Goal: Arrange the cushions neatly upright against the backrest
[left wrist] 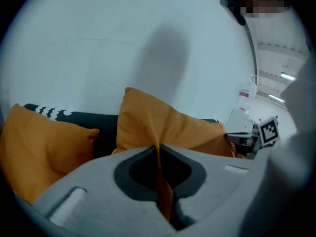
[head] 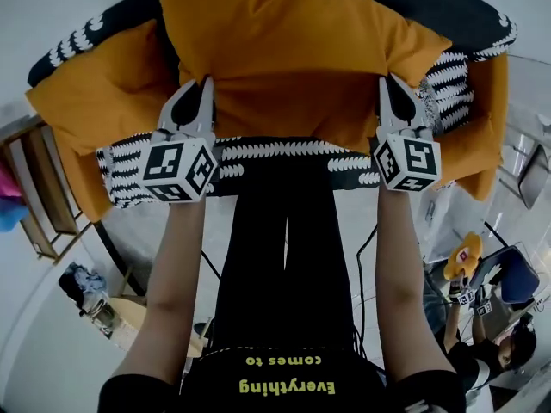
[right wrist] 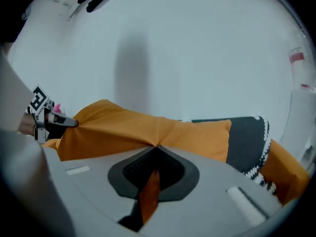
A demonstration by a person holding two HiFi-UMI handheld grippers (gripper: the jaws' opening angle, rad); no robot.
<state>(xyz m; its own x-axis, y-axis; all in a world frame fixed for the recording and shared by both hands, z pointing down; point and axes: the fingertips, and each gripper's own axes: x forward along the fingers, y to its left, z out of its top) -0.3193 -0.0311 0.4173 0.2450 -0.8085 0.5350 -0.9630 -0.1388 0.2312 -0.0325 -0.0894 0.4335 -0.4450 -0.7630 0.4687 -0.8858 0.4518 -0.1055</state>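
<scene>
Firmly, left gripper (head: 206, 83) and right gripper (head: 388, 79) pinch the cushion (head: 293, 50), seemingly aloft

1. My black fabric shirt (head: 284, 364): yellow print, upside down, "Everything comes to".
2. White cube (head: 178, 167) on left gripper (head: 205, 84), second white cube (head: 406, 162) on right gripper (head: 389, 80): black square codes, unlettered.

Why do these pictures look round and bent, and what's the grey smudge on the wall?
Head view: a wide lens bows the sofa. Left gripper view: black round border, a soft shadow on the wall, the near left gripper, clamped on the cushion, slightly blurred. Right gripper view: same border, a similar shadow.
</scene>
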